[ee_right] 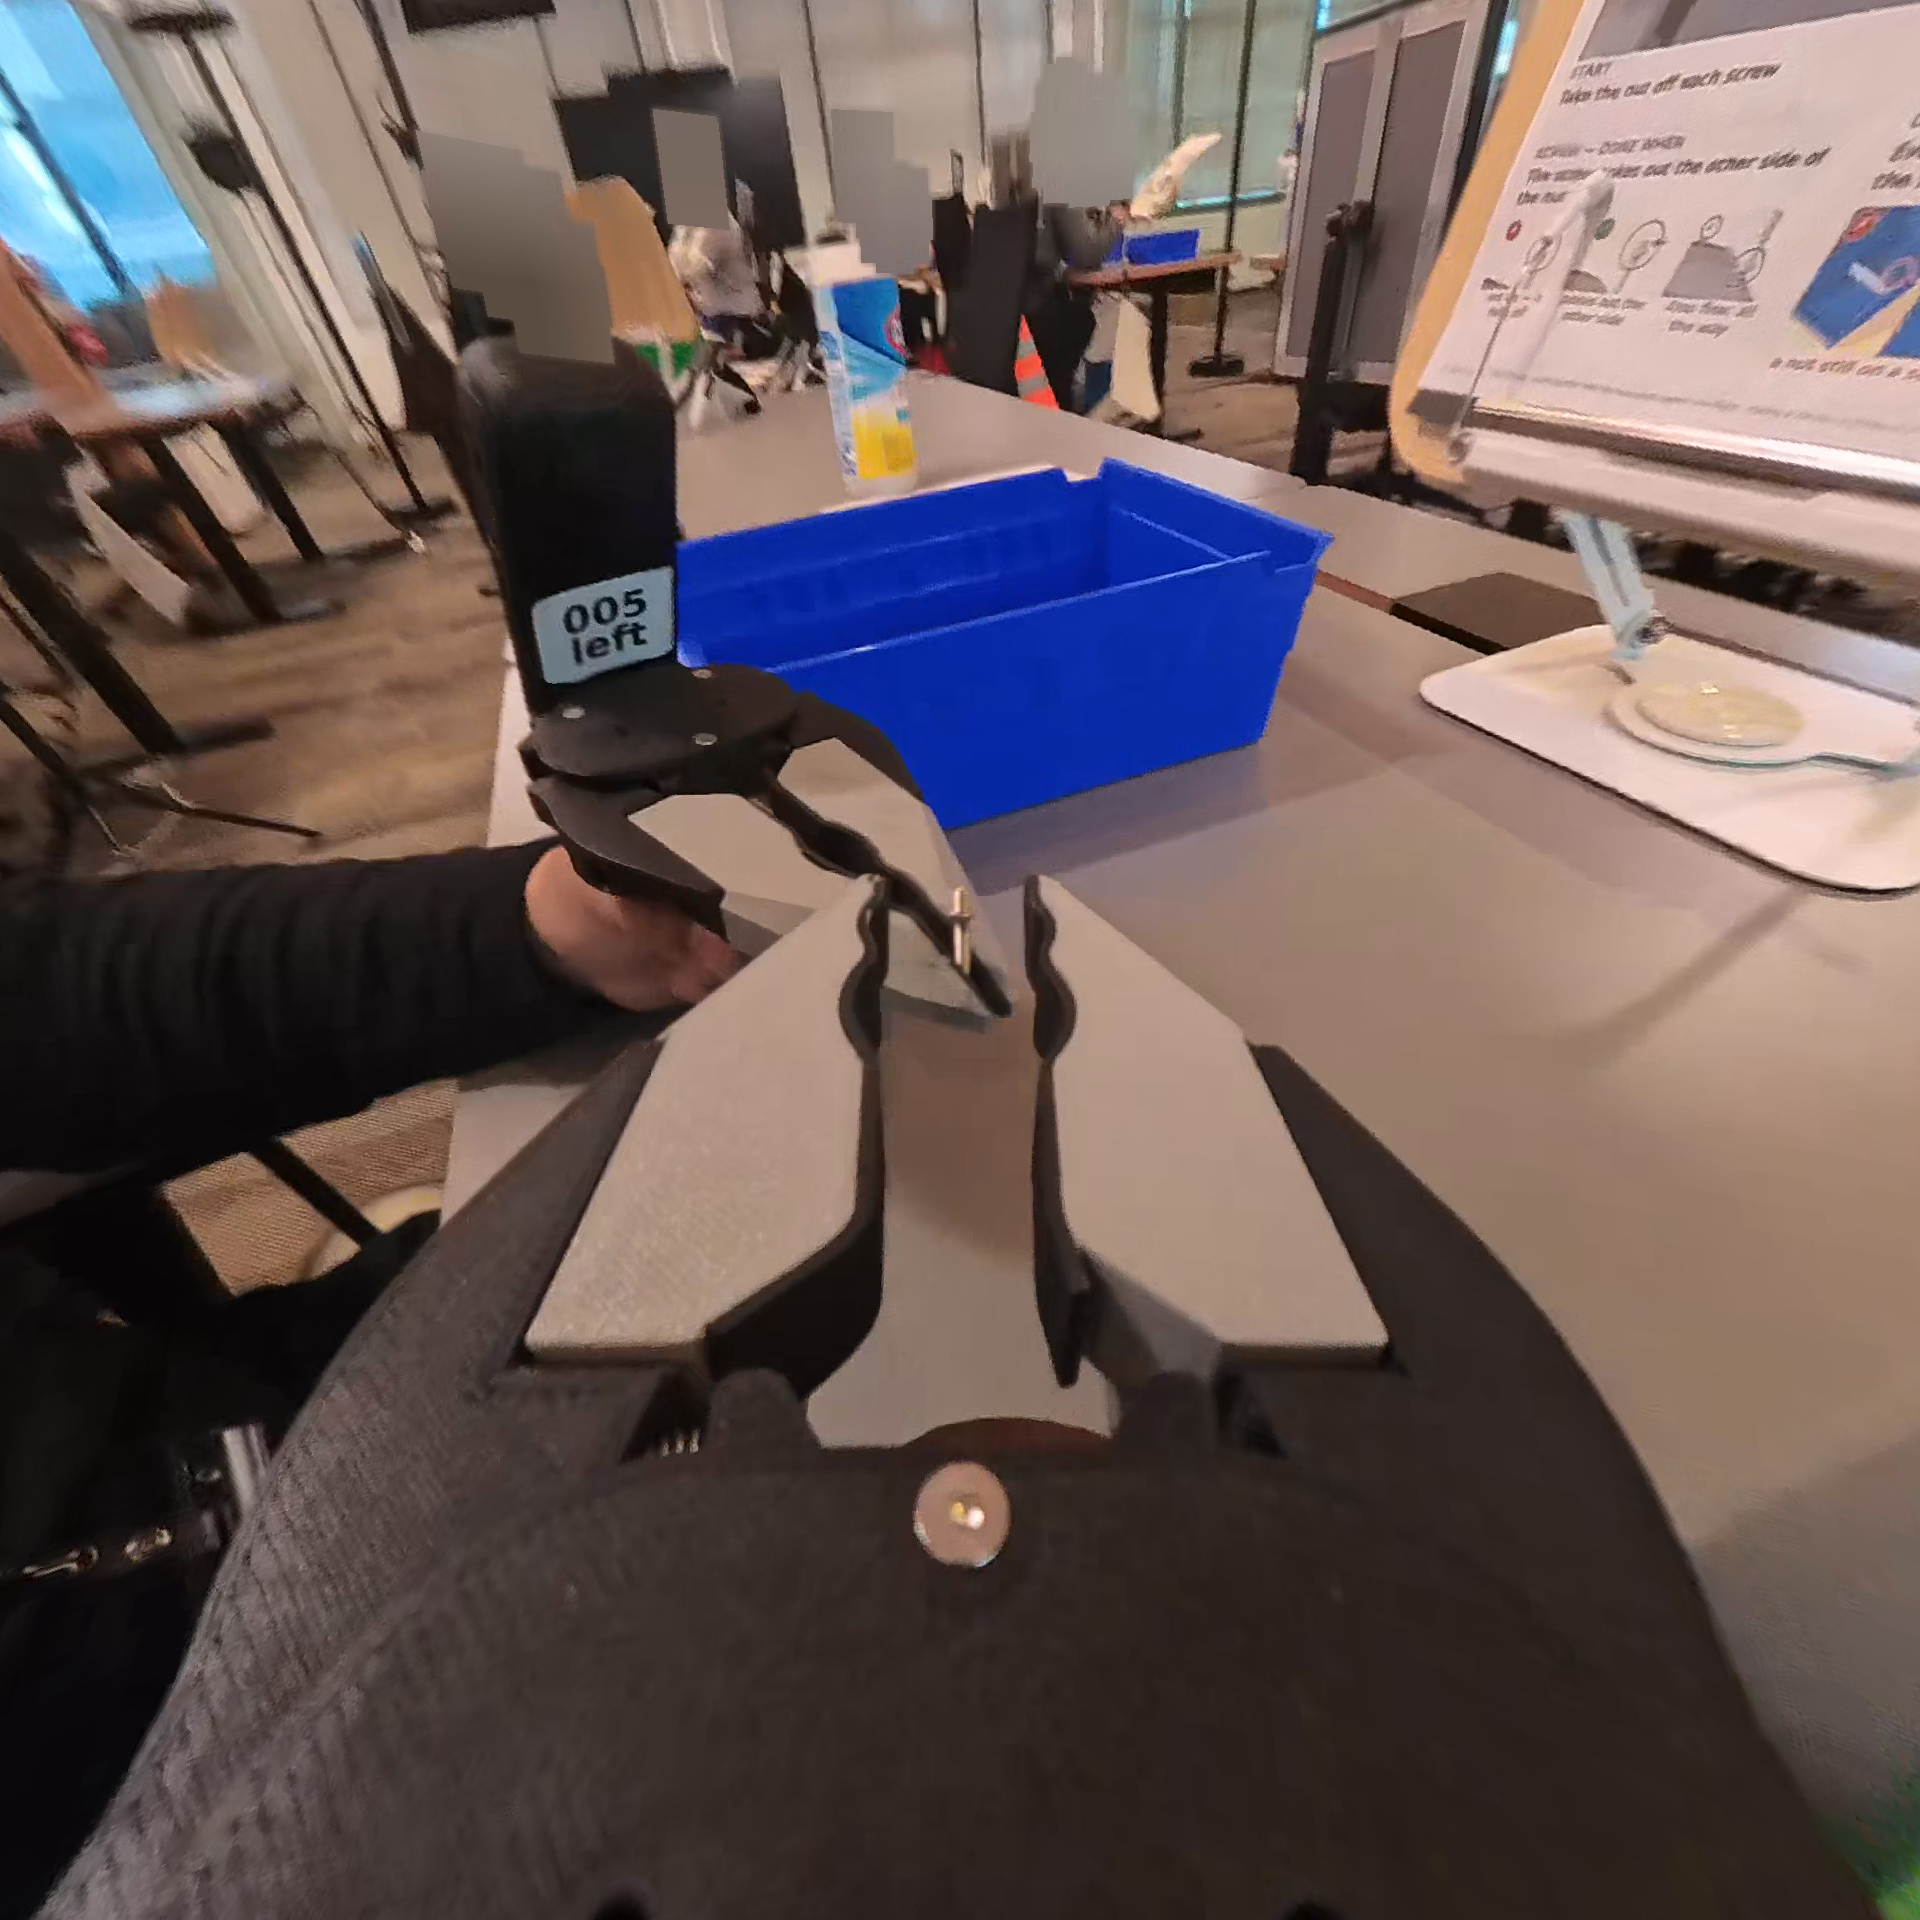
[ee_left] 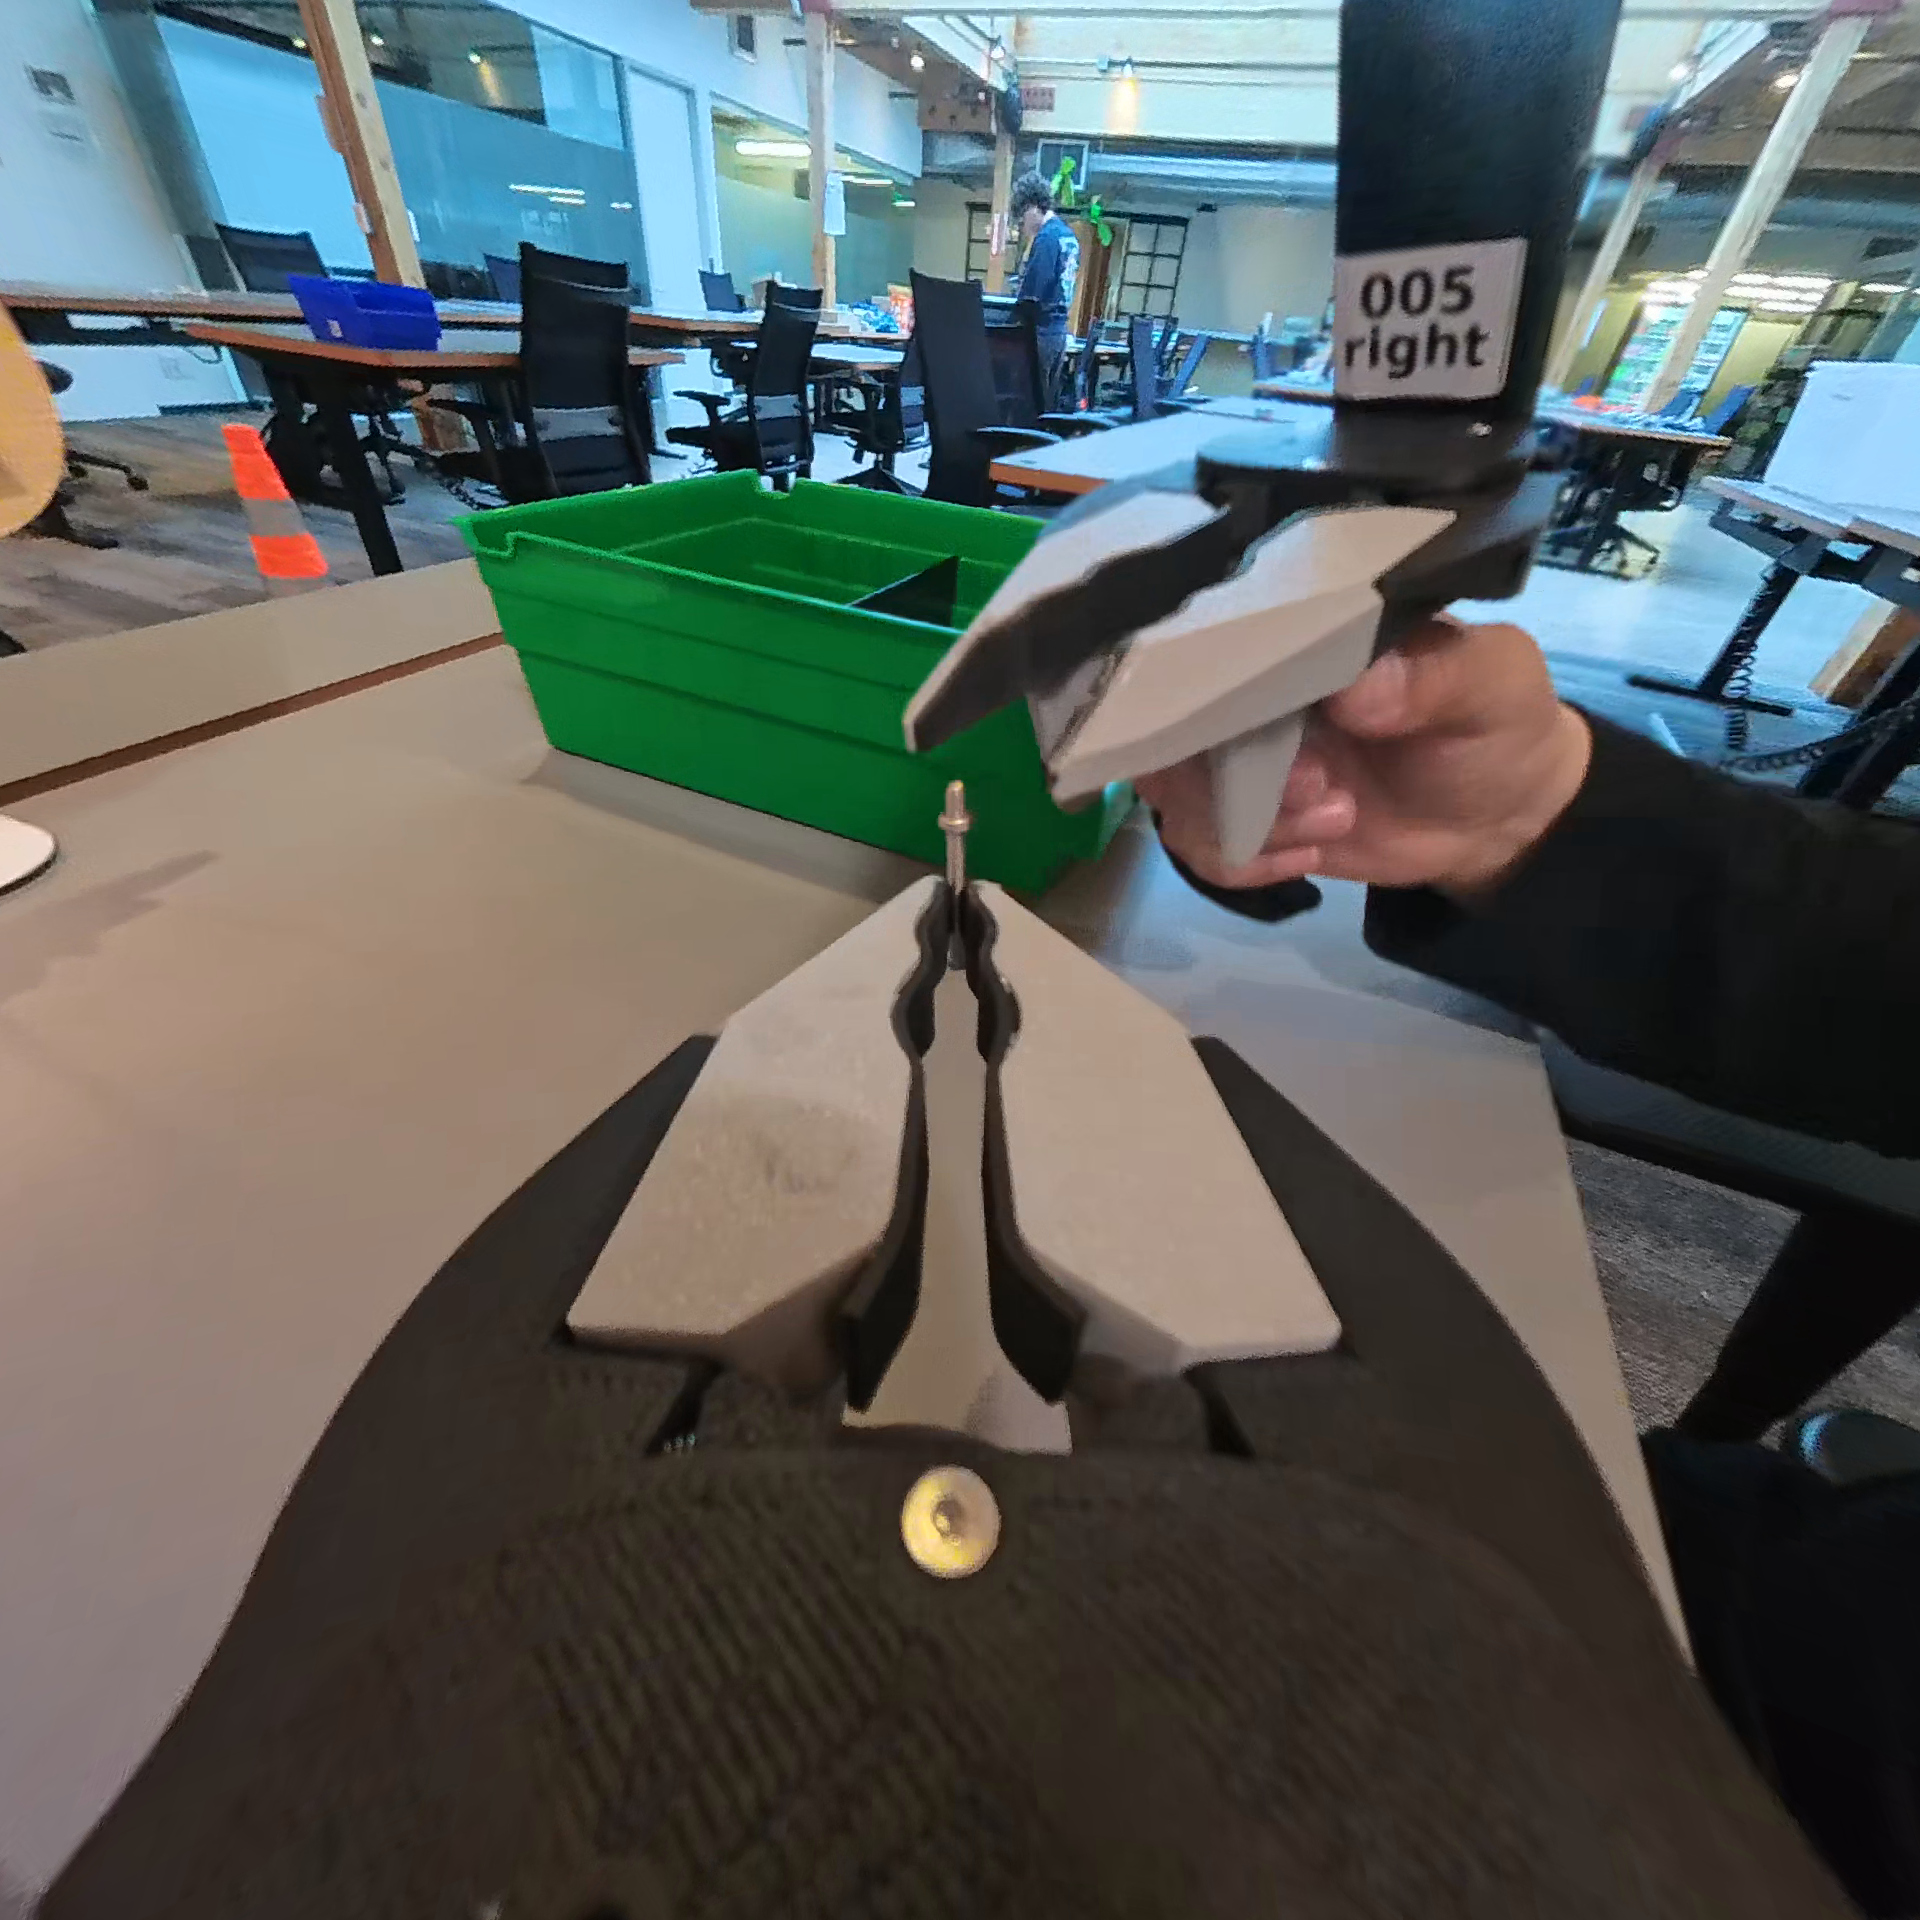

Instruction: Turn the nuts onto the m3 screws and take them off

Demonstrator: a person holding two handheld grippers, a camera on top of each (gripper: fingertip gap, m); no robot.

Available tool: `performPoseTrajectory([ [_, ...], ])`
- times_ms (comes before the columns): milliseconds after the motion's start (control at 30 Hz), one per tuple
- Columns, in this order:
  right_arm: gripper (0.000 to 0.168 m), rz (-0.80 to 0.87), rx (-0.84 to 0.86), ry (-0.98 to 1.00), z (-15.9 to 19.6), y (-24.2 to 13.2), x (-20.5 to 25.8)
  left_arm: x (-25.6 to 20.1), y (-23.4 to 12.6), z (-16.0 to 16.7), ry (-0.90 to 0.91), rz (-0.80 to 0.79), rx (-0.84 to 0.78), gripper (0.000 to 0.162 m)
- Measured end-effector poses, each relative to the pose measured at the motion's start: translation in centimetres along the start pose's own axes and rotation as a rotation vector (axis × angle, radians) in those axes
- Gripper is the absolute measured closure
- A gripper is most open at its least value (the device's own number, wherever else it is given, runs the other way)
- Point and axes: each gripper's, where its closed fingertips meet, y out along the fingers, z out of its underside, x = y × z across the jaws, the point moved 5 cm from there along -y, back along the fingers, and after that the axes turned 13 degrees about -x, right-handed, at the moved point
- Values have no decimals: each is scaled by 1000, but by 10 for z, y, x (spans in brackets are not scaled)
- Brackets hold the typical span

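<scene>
A small screw (ee_left: 953, 847) is pinched upright between the tips of the left gripper (ee_left: 954, 914), whose fingers are pressed nearly together around its lower shaft. A nut (ee_left: 952, 822) is seen threaded near the top of the screw, with a short length of thread standing above it. In the right wrist view the same screw (ee_right: 960, 928) shows at the tip of the left gripper (ee_right: 977, 987), at about twelve o'clock from the right gripper's own fingers.

The right gripper (ee_right: 951, 914) is held with its fingers spread and nothing between them. In the left wrist view the right gripper (ee_left: 987, 748) hangs at about one o'clock from the screw, just above it and not touching it, and is gripped by a hand (ee_left: 1434, 769) in a black sleeve.

A green bin (ee_left: 748, 644) stands on the grey table (ee_left: 312, 1039) at twelve o'clock beyond the screw, with a dark divider inside. A blue bin (ee_right: 1039, 644) stands at twelve o'clock in the right wrist view, with a wipes canister (ee_right: 868, 384) behind it at eleven o'clock. A tablet on a white stand (ee_right: 1683, 312) is placed at two o'clock, showing an instruction page.

White labels are carried on the black bodies of both grippers, and printed writing and small diagrams are borne by the page; the canister's brand cannot be made out.
</scene>
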Motion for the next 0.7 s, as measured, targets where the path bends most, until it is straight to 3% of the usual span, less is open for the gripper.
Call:
performPoseTrajectory([
  [100, 149, -4, -17, 30, 12, 7, -5, 1, 0, 2, -7, -4, 9, 162],
  [200, 166, -33, -31, 36, 20, 11, -5, 1, 3, 7, 4, -5, 39, 162],
  [700, 166, -67, -89, 144, 19, 3, -3, -6, 4, 6, 5, 29, 15, 162],
])
